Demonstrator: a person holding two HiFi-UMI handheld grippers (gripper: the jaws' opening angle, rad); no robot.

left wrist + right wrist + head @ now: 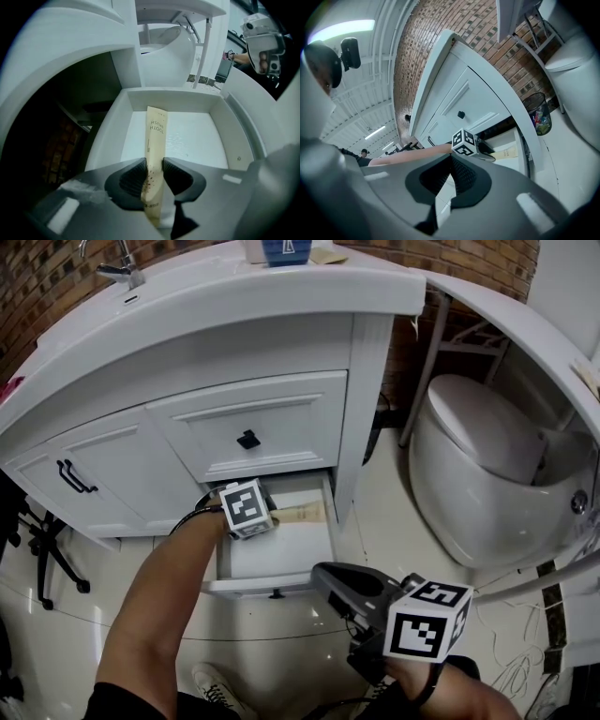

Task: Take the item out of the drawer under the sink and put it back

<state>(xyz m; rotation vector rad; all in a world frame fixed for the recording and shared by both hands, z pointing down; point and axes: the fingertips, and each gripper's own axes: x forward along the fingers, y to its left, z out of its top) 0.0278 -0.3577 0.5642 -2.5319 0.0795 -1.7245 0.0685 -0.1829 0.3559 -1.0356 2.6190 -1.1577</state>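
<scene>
The low drawer [281, 554] under the sink stands pulled out, white inside [197, 136]. My left gripper [265, 521] reaches steeply down into it, its marker cube on top. A tan toothbrush packet [155, 126] runs between its jaws, and both dark pads touch its sides. The packet's near end sits up in the jaw throat, and its far end points at the drawer's end wall. The head view shows the packet [302, 514] sticking out to the right of the cube. My right gripper [321, 572] hovers in front of the drawer, shut [451, 158] and holding nothing.
Above the open drawer is a shut drawer with a black knob [248, 439]. Left of it is a cupboard door with a black handle [75, 477]. A toilet [487, 474] stands close on the right, a chair base [42, 549] on the left. A waste bin [538, 112] sits by the brick wall.
</scene>
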